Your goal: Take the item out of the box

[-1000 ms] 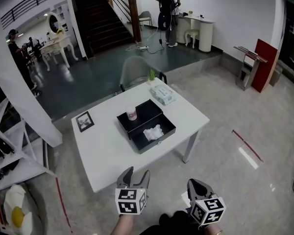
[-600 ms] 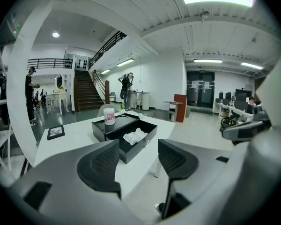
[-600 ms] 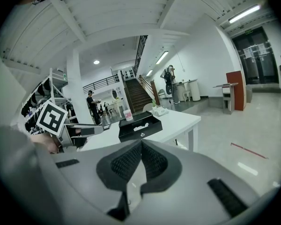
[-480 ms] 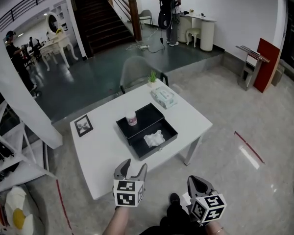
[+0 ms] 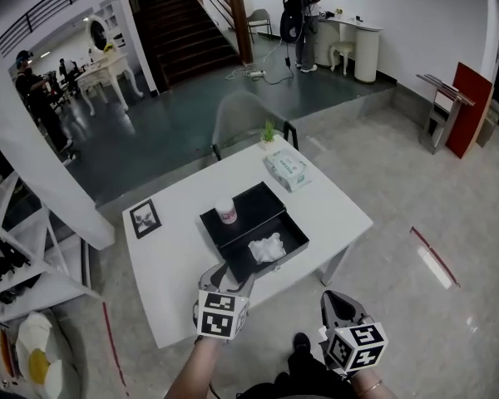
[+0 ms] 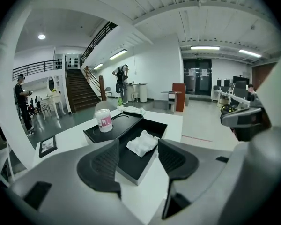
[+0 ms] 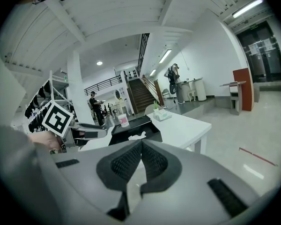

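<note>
The crumpled white paper wad (image 5: 266, 248) lies in the tray of the open black rectangular box (image 5: 291, 227) on the white table (image 5: 170, 264). The left gripper (image 5: 227, 278) hovers at the box's near corner, jaws apart and empty, with the wad just beyond them. The right gripper (image 5: 339, 307) hangs off the table's near edge, jaws closed together on nothing. A white pink-labelled cup (image 5: 226, 213) stands on the box's lid.
</note>
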The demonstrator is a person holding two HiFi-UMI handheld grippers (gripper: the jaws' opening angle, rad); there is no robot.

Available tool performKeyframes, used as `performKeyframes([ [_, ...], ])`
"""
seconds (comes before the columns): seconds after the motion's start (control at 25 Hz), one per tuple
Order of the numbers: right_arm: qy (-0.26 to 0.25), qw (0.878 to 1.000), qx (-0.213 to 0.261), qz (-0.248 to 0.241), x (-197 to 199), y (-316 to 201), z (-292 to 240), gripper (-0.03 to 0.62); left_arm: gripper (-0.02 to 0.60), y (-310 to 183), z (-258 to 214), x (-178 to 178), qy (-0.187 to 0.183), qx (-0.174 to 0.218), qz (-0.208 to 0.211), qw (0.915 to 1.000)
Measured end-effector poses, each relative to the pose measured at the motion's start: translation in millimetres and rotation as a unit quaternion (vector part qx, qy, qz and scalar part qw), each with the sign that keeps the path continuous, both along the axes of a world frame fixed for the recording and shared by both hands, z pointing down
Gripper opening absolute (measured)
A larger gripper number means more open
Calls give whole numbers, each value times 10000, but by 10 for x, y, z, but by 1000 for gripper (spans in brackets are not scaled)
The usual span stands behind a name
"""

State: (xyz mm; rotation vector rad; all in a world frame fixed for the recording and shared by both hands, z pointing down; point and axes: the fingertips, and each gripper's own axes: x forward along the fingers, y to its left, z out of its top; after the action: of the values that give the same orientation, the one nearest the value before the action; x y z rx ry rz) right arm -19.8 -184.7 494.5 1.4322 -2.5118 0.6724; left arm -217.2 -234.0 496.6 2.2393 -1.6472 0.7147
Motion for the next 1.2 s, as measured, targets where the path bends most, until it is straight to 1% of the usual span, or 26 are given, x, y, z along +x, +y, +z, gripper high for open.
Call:
performKeyframes([
  [0.16, -63, 9999, -3, -118, -9, -245, -7, 0, 241, -219, 47, 7, -309, -79, 97, 9994],
  [0.28, -37, 9998, 9, -184, -15, -388, 17, 0, 244, -349, 99, 31, -622, -160, 274, 9976],
  [0.4, -74, 9997, 14, -210, -19, -532, 22, 0, 244, -504, 133, 68, -958, -207, 489, 9940],
  [0.48, -88, 9997, -12, -234, -12, -618, 29, 0, 244, -590, 158, 91, -1124, -305, 600, 9914],
  [0.68, -156, 9994, -156, -252, 17, -739, 79, 0, 244, -737, 261, 163, -1392, -555, 912, 9845],
  [0.84, -124, 9995, -199, -214, 69, -804, 133, 0, 244, -823, 358, 247, -1641, -753, 1277, 9753],
  [1.04, -194, 9992, -284, -196, 88, -861, 154, 0, 244, -883, 534, 349, -1939, -1080, 1772, 9588],
  [1.12, -300, 9987, -345, -202, 80, -871, 135, 0, 244, -906, 589, 379, -2035, -1165, 1894, 9535],
  [1.2, -248, 9990, -327, -185, 114, -902, 159, 0, 244, -942, 641, 398, -2101, -1229, 1968, 9498],
])
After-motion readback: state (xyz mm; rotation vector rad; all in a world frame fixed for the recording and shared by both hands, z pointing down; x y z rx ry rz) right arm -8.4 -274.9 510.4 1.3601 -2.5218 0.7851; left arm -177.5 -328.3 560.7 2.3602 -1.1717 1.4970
